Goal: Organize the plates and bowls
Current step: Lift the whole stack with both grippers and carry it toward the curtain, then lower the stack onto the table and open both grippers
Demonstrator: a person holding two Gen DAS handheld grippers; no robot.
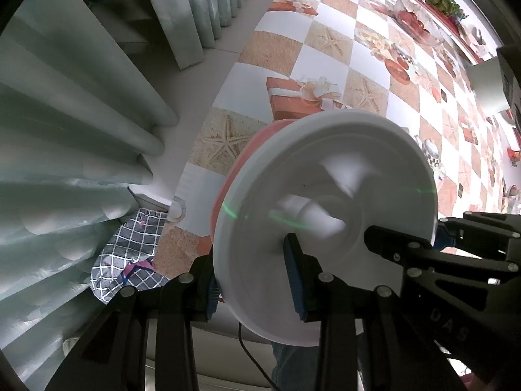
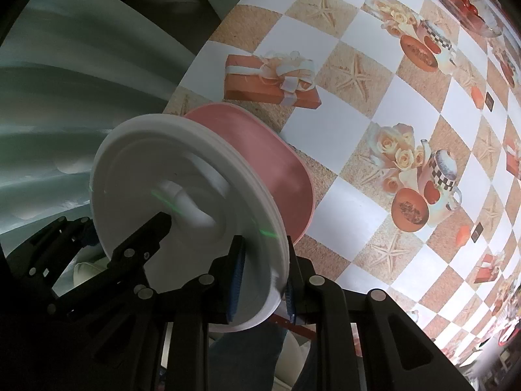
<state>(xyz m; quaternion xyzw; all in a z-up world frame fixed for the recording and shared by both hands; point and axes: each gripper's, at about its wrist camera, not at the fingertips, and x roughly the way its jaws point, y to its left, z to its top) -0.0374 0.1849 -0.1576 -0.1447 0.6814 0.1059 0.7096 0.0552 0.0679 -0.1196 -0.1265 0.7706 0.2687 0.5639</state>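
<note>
A stack of white plates [image 1: 325,228] [image 2: 182,195] with a pink plate [image 1: 234,169] [image 2: 260,150] behind it is held on edge over the near end of the table. My left gripper [image 1: 250,260] is shut on the stack's lower rim, one blue pad on the white face and one behind the pink plate. My right gripper [image 2: 263,260] is shut on the rim further round, its pads on either side of the white stack. Each view also shows the other gripper: the right gripper [image 1: 403,228] and the left gripper [image 2: 127,224]. A thin green light line crosses the white face.
The table [image 1: 312,52] [image 2: 325,130] wears a checked oilcloth printed with starfish, gift boxes and roses. A glass bowl of red fruit [image 1: 420,26] [image 2: 469,3] stands at its far end. Pale green curtains [image 1: 81,114] hang to the left, a checked cloth [image 1: 130,254] lies below.
</note>
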